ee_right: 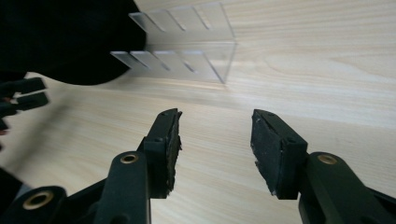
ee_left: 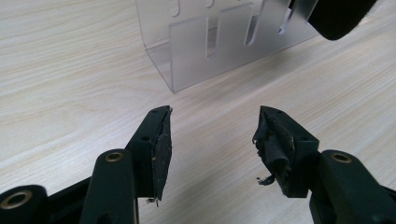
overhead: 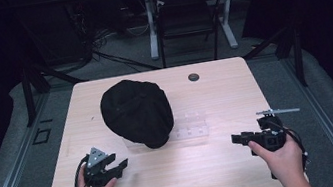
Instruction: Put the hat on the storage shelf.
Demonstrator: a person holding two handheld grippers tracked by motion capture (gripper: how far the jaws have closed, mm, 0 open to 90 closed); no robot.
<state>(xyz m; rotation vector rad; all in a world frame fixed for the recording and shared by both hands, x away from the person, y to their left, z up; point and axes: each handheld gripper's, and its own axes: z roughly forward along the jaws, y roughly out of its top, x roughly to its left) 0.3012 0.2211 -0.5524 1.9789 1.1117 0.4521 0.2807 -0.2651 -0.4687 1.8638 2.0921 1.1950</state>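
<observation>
A black cap (overhead: 137,112) rests over the left end of a clear slotted acrylic rack (overhead: 191,125) in the middle of the wooden table (overhead: 215,96). My left gripper (overhead: 119,165) is held low near the front left, open and empty, pointing toward the rack. In the left gripper view its jaws (ee_left: 212,122) stand apart over bare wood, with the rack (ee_left: 201,51) ahead and the cap's edge (ee_left: 336,18) at the top right. My right gripper (overhead: 235,139) is at the front right, open and empty. In the right gripper view (ee_right: 215,123) it faces the rack (ee_right: 187,60) and the cap (ee_right: 60,37).
A round cable hole (overhead: 194,77) sits near the table's far edge. A dark chair (overhead: 188,19) and a desk's legs stand beyond the table. Bare wood lies between the two grippers along the front edge.
</observation>
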